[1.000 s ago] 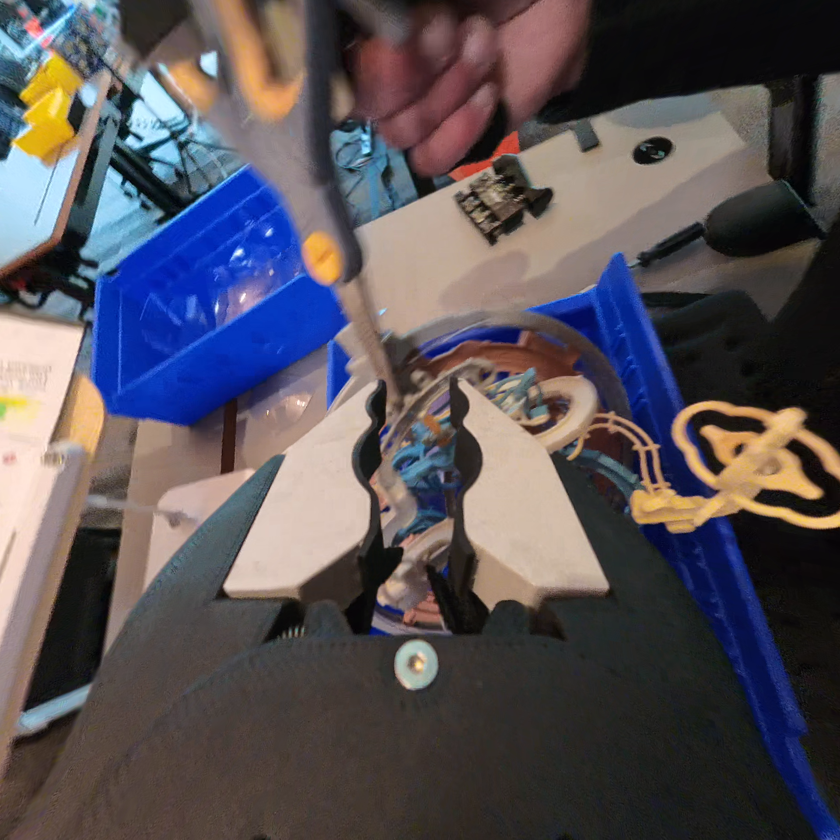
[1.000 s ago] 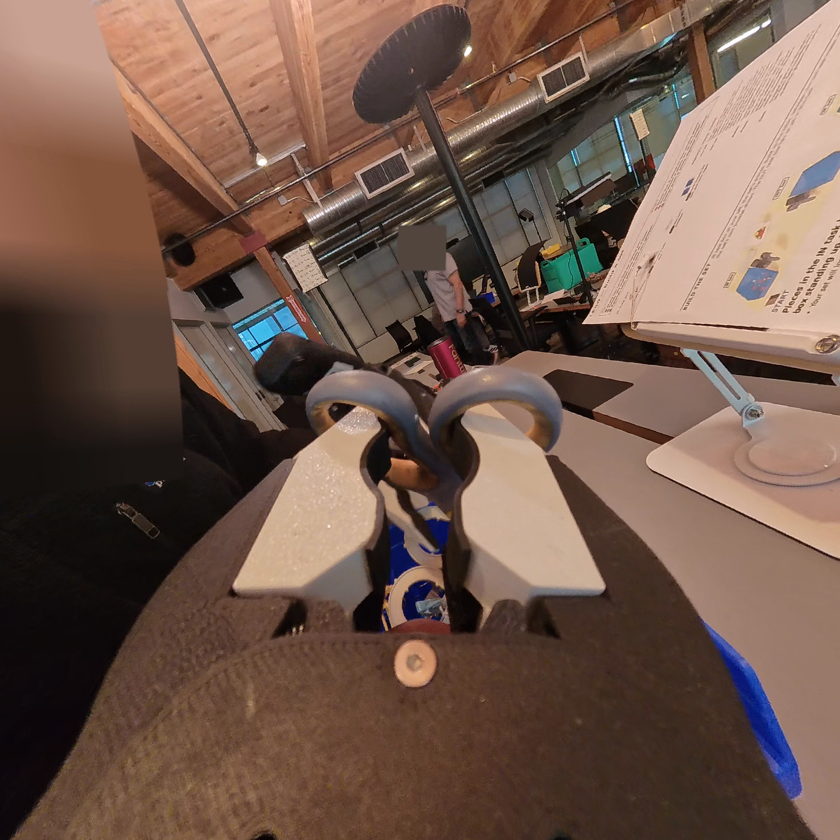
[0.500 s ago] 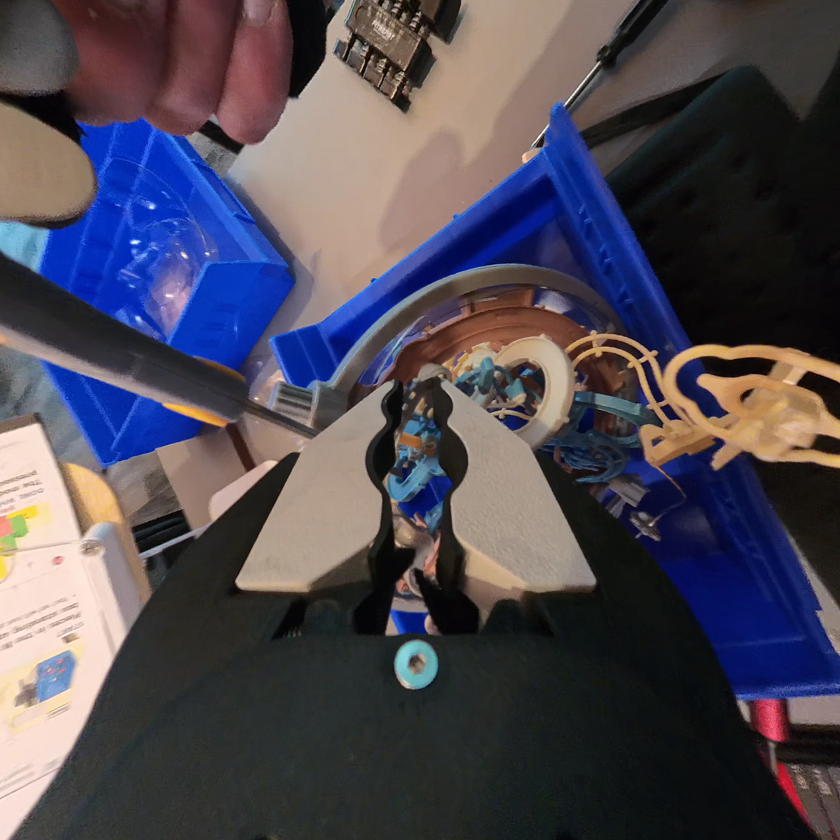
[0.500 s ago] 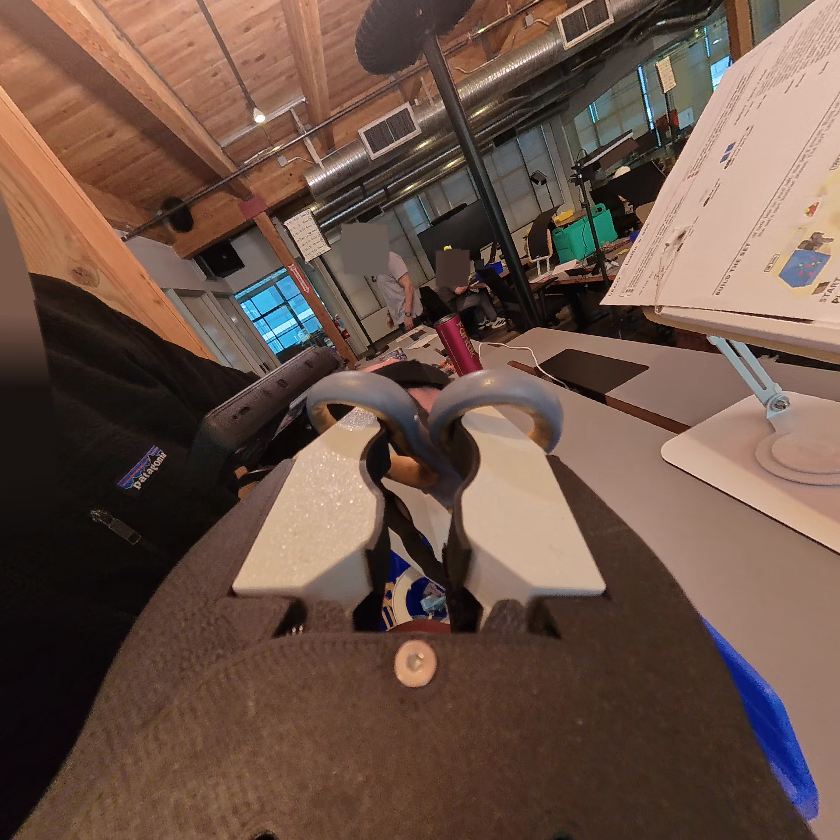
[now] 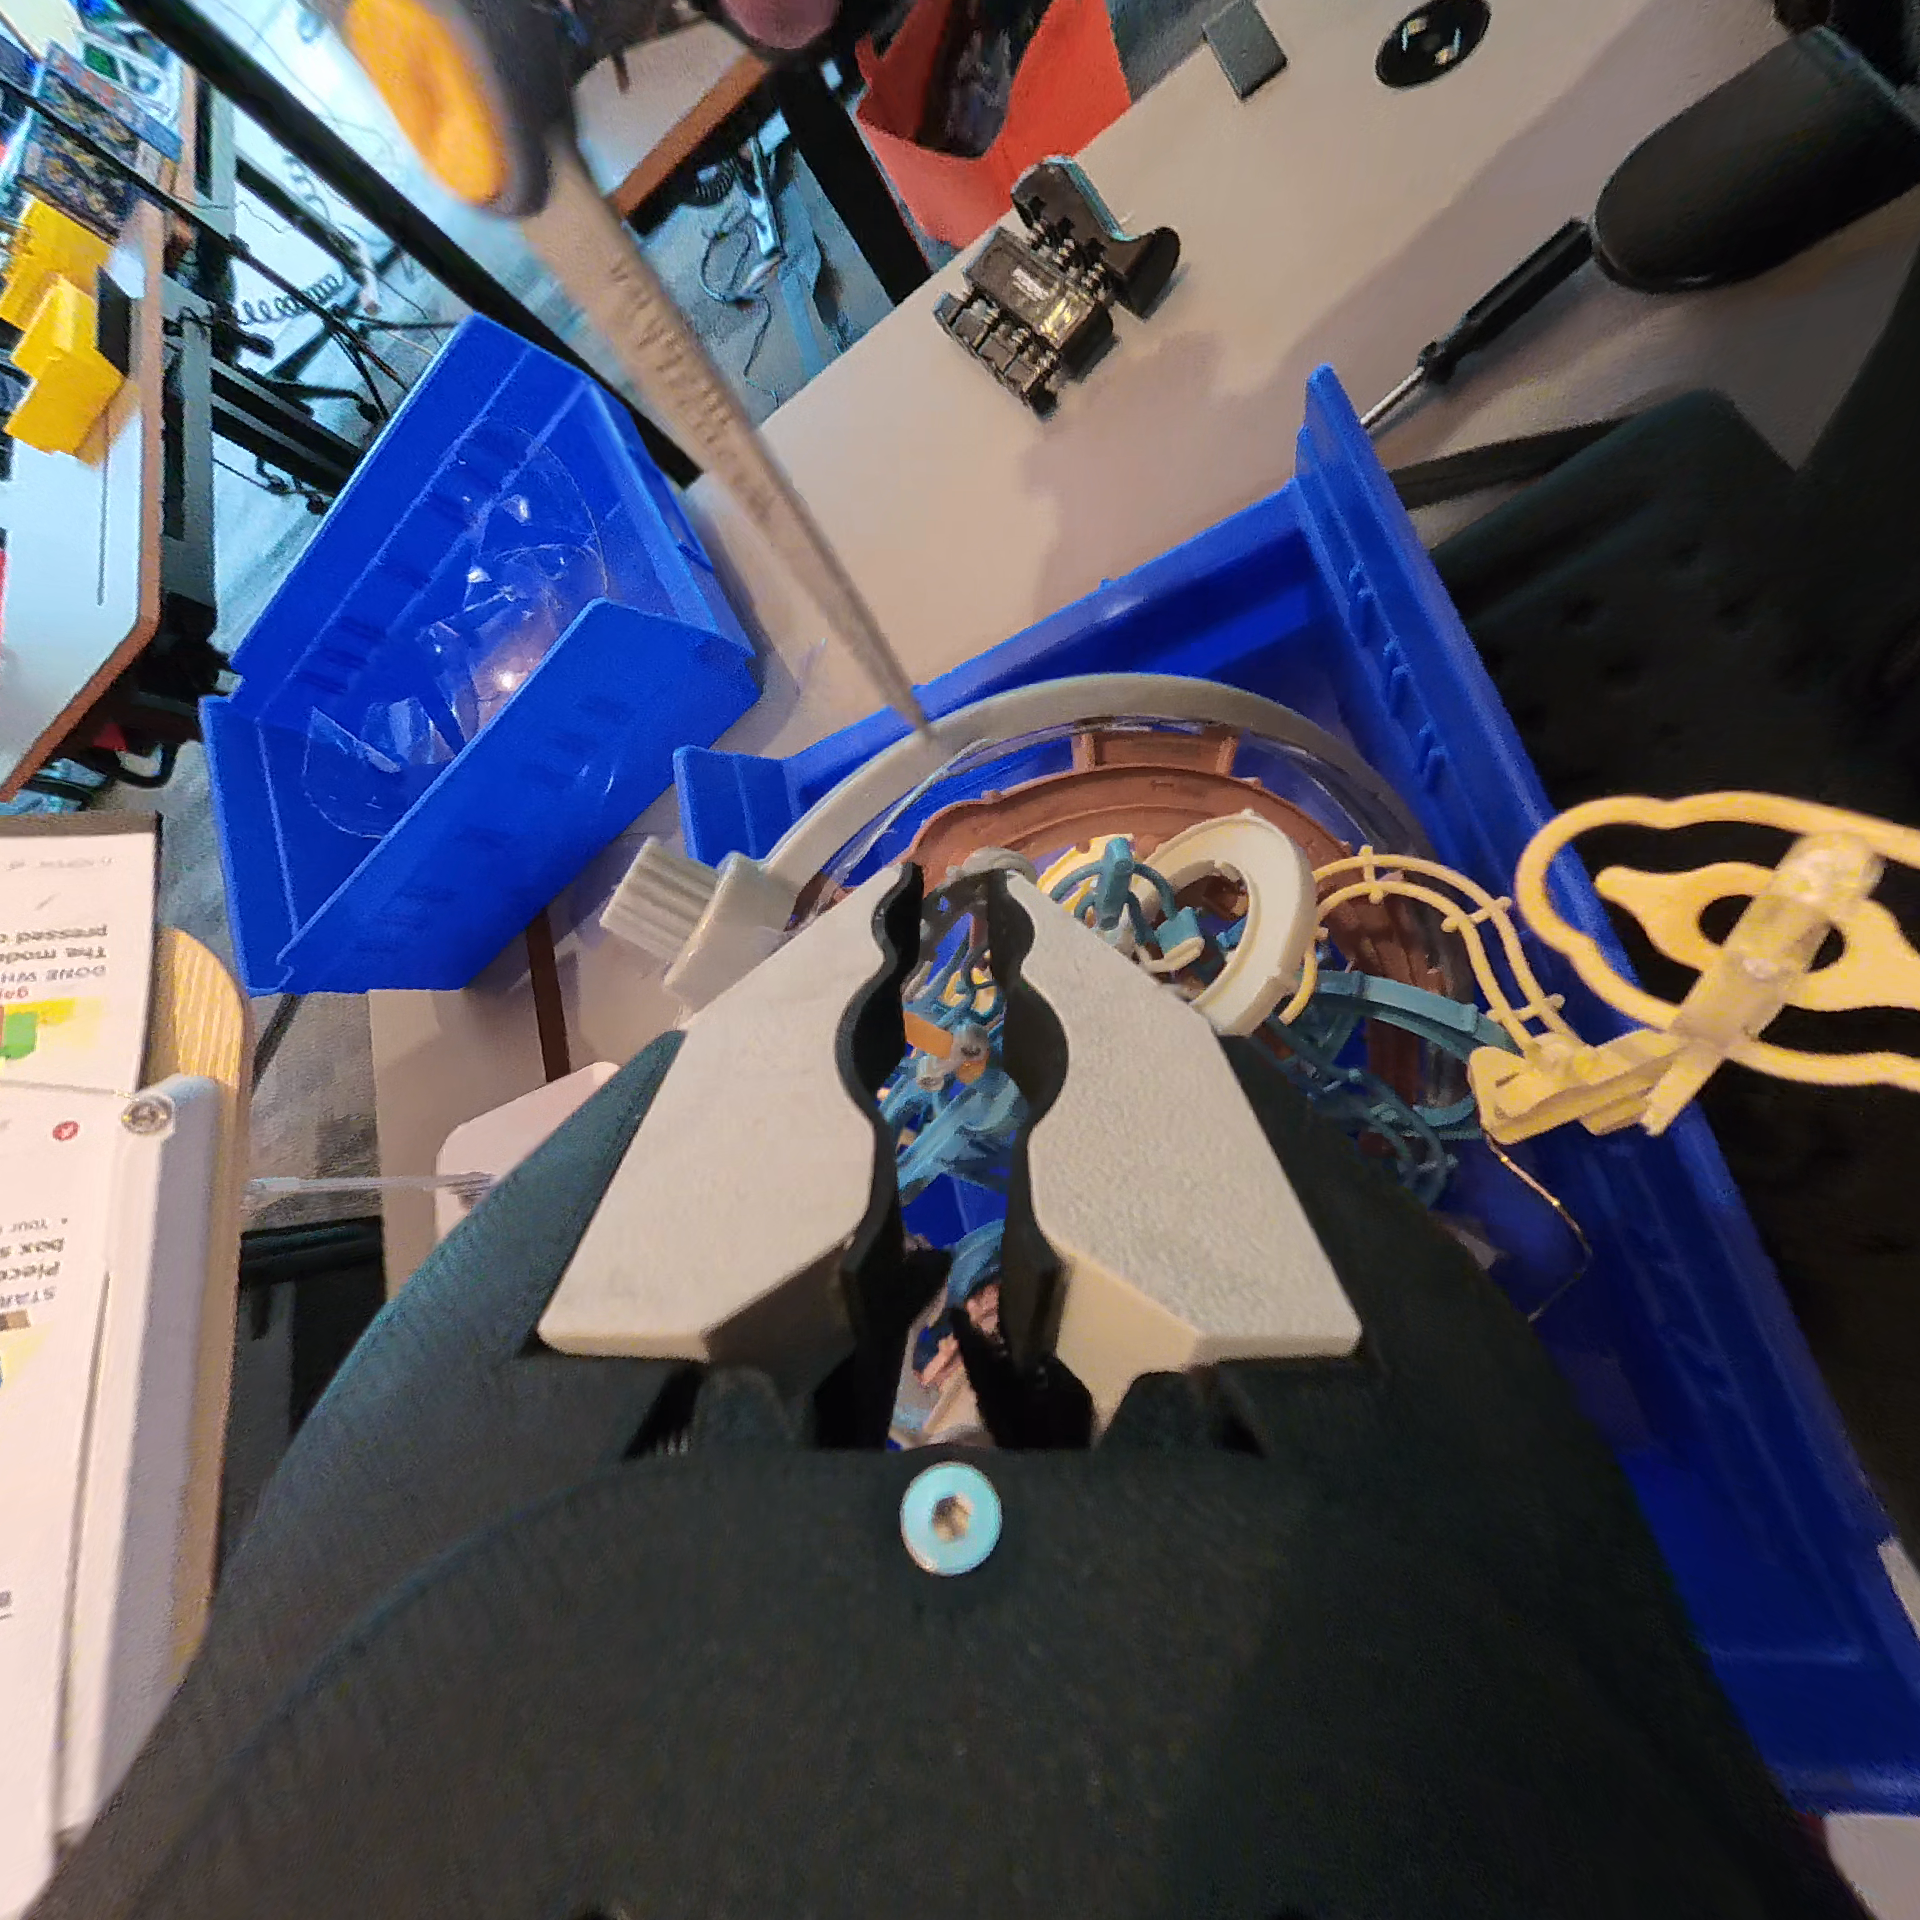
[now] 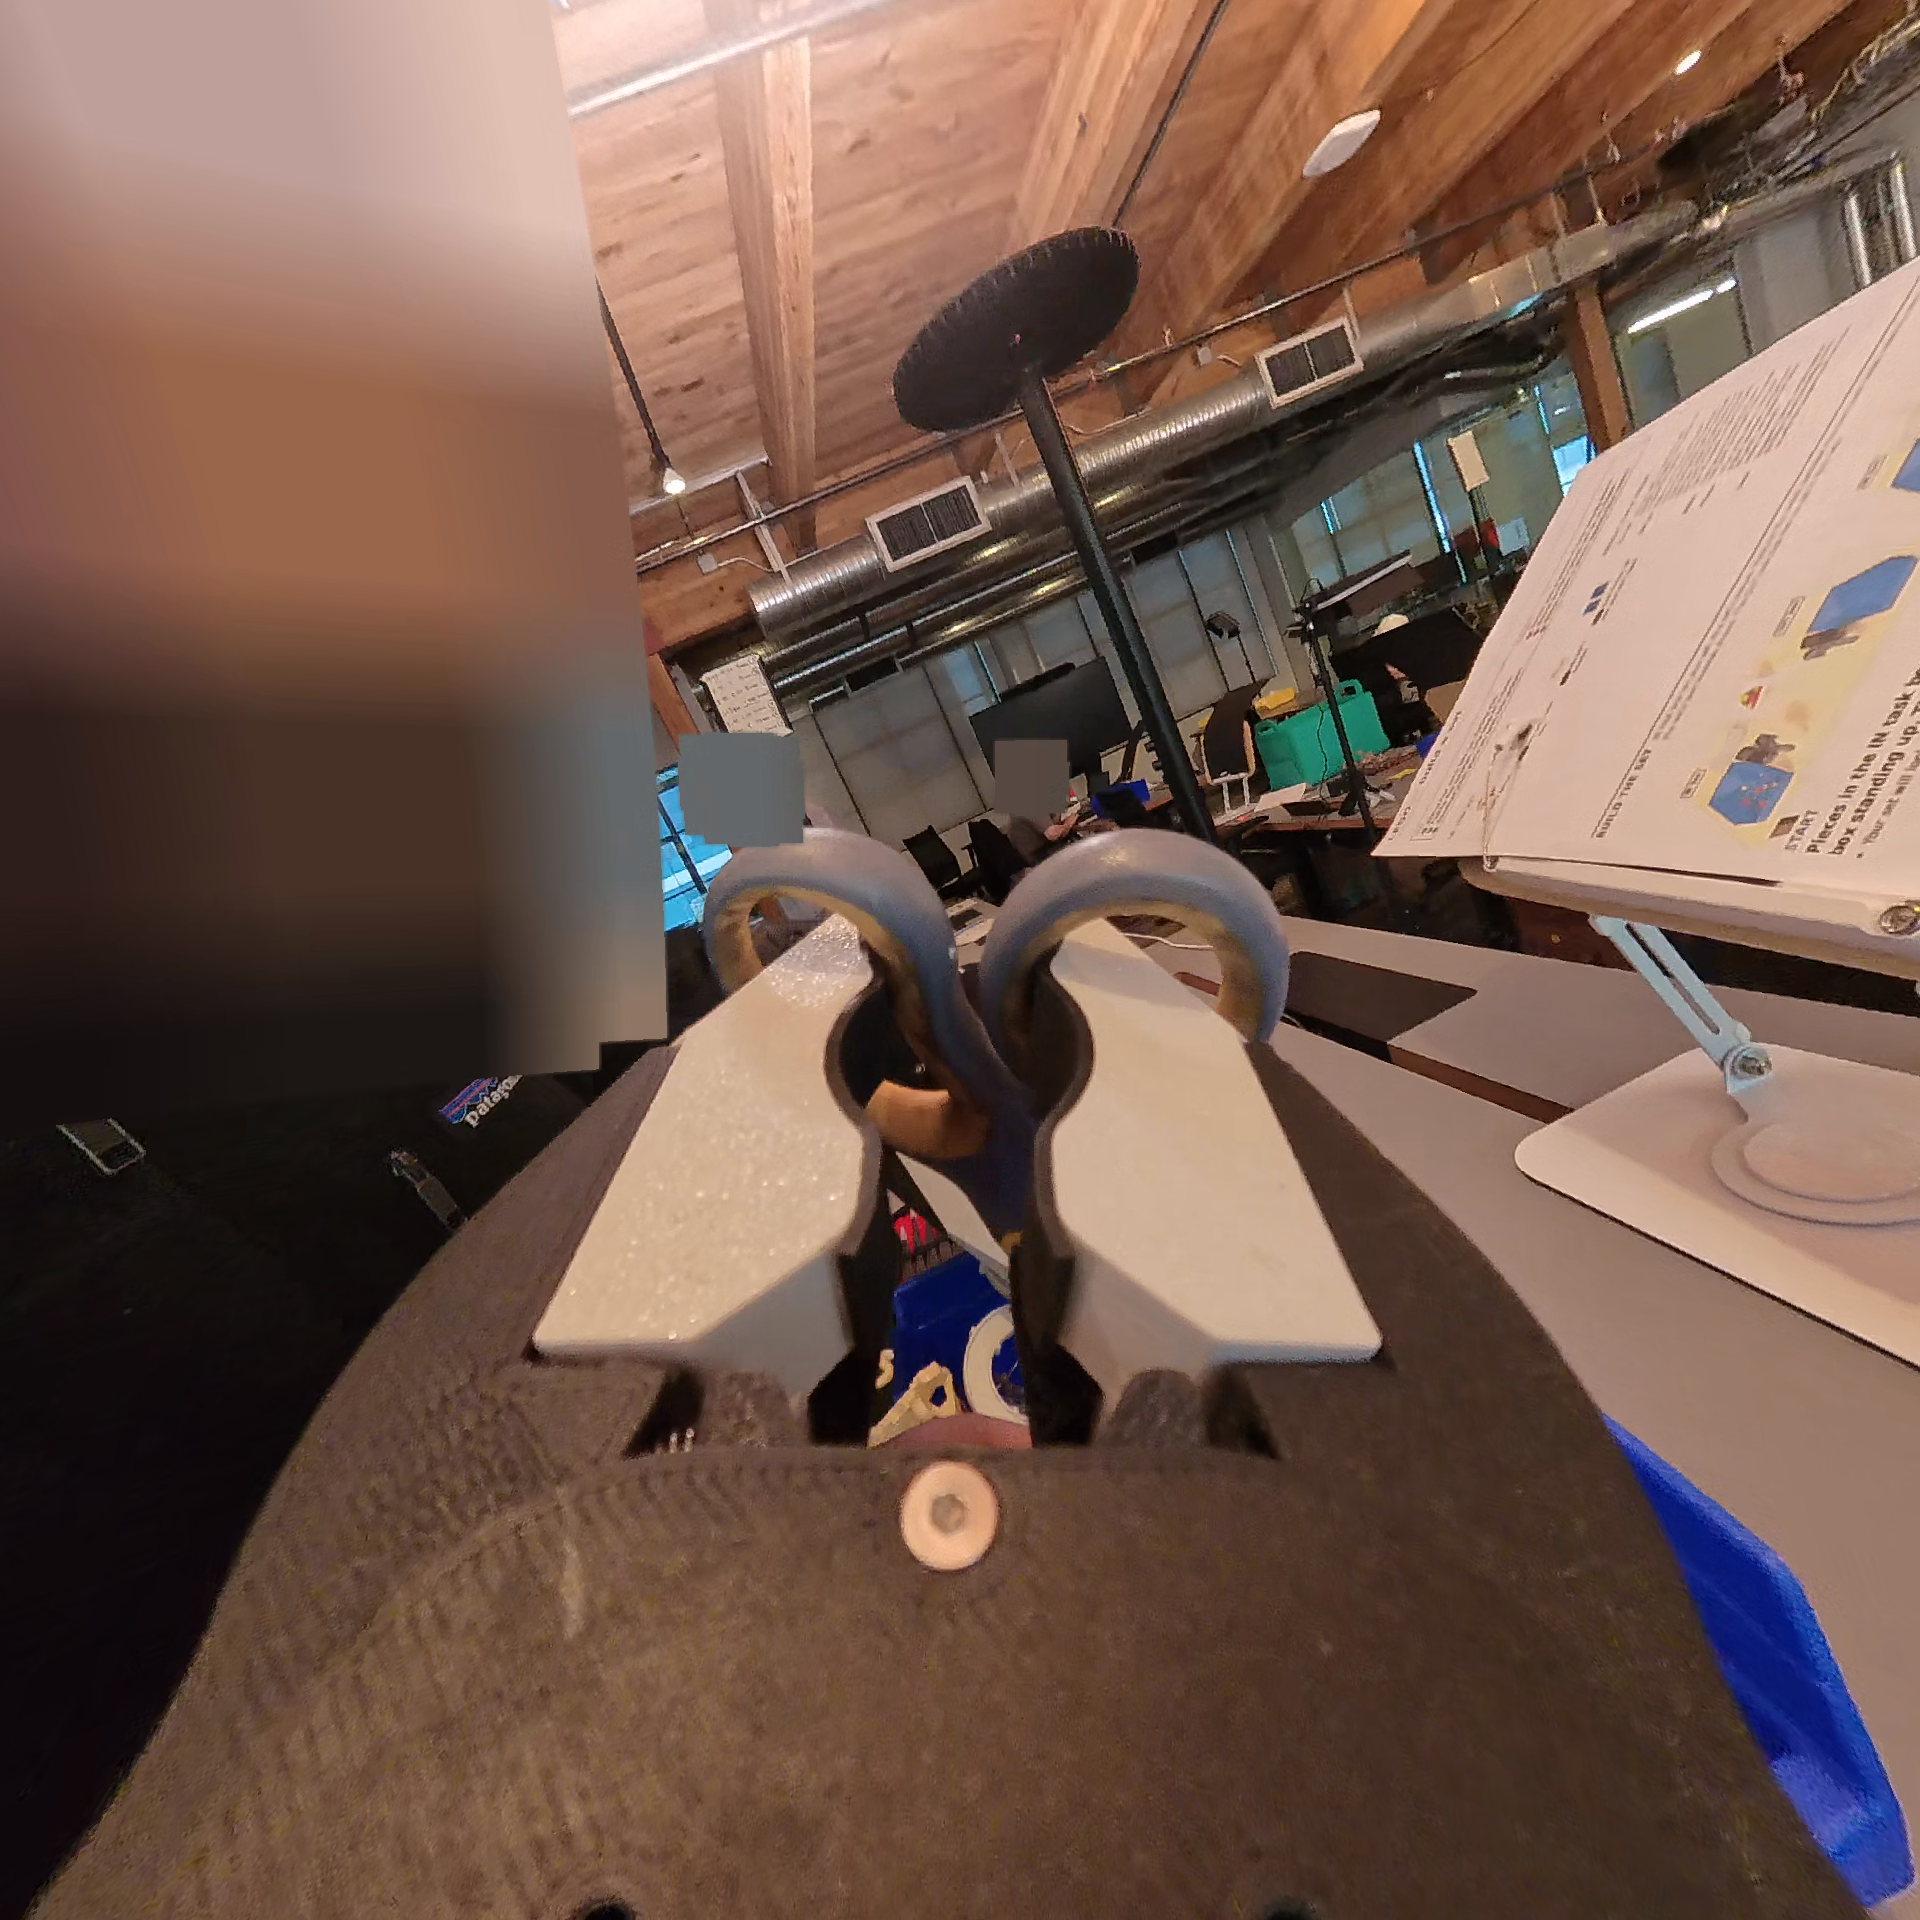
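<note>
Presently: left gripper [image 5: 951, 894] nearly closed, pinching a small grey part [image 5: 982, 864] over the blue bin [image 5: 1382, 644] of plastic pieces. Right gripper [image 6: 961, 997] clamped on grey-handled scissors [image 6: 982, 1049]; their blade tip [image 5: 914, 717] meets the grey ring [image 5: 1122, 694]. Second bin [image 5: 499, 748] beside, on desk [image 5: 1039, 488].

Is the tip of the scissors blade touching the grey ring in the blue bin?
Touching, as far as the left wrist view shows: the blade tip meets the top edge of the grey ring, with no gap visible. The right gripper holds the scissors.
</note>
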`<move>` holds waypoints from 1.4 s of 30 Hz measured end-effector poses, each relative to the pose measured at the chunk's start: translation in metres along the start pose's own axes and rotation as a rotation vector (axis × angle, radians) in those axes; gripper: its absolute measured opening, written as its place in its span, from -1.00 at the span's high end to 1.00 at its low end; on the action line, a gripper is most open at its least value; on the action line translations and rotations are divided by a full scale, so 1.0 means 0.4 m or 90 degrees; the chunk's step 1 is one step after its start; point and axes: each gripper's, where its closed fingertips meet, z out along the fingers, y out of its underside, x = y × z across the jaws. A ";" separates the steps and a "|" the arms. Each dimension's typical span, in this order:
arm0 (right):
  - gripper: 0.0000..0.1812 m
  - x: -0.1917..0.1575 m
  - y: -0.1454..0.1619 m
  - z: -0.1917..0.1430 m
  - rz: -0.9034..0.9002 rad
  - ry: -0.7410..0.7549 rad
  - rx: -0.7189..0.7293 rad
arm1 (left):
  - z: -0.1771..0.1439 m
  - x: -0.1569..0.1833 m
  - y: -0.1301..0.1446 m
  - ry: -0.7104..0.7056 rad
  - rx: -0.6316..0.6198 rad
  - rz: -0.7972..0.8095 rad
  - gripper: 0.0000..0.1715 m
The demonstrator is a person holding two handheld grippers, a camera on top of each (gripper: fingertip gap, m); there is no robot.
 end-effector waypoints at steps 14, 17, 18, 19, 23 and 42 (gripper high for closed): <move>0.81 0.007 0.040 0.033 -0.039 0.025 0.075 | -0.011 -0.009 0.007 -0.065 0.034 -0.044 0.88; 0.81 -0.023 0.041 0.034 -0.092 0.036 0.073 | -0.008 -0.011 0.007 -0.070 0.038 -0.055 0.88; 0.81 -0.030 0.042 0.034 -0.101 0.040 0.071 | -0.006 -0.010 0.006 -0.071 0.039 -0.055 0.88; 0.81 -0.034 0.051 0.037 -0.114 0.045 0.061 | -0.004 -0.010 0.005 -0.071 0.040 -0.057 0.88; 0.81 -0.016 0.108 0.047 -0.114 0.074 0.030 | 0.004 -0.010 0.003 -0.075 0.040 -0.056 0.88; 0.80 0.107 0.101 0.033 0.113 0.068 0.034 | -0.084 -0.032 0.072 -0.067 0.004 -0.423 -0.13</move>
